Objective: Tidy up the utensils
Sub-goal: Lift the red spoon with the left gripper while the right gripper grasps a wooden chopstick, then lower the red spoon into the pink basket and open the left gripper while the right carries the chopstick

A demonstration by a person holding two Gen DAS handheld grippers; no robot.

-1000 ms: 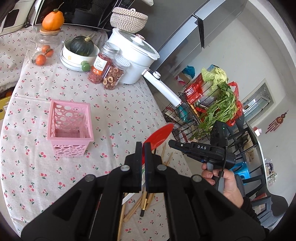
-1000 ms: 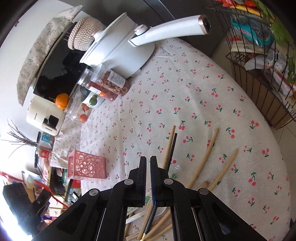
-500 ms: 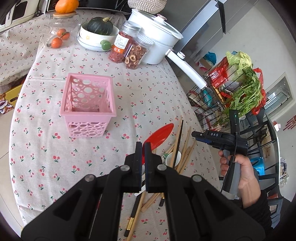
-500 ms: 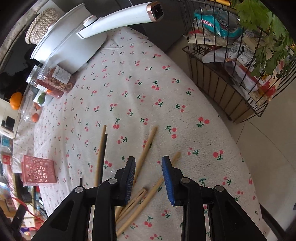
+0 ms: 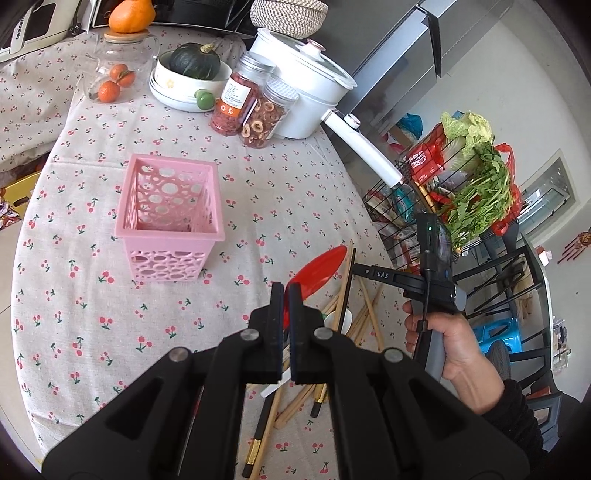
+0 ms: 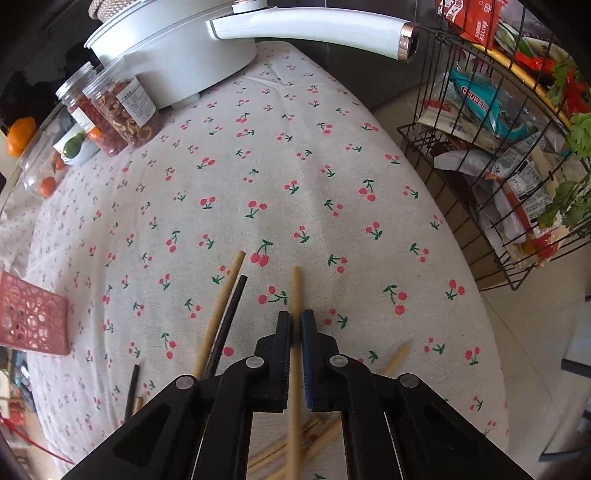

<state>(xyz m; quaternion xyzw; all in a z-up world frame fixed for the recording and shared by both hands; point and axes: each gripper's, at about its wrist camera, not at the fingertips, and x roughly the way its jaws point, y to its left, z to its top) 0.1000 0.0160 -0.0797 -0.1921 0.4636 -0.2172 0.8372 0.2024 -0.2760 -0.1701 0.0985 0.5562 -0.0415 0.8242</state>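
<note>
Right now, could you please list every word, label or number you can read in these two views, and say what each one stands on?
"DAS": on the black body of the right gripper, seen from the left wrist.
"CHUWE", cut off by a wire: on a teal packet in the wire rack.
Labels on the two snack jars: print too small to read.
Red packet at the rack's top: characters unreadable.
Black strap at top left: white lettering too blurred.

A white pot (image 5: pixel 303 85) with a long handle was set at the far edge of the worktop (image 5: pixel 280 192), two jars (image 5: pixel 255 107) beside it; a wire rack (image 6: pixel 498 192) was stocked with packets.
</note>
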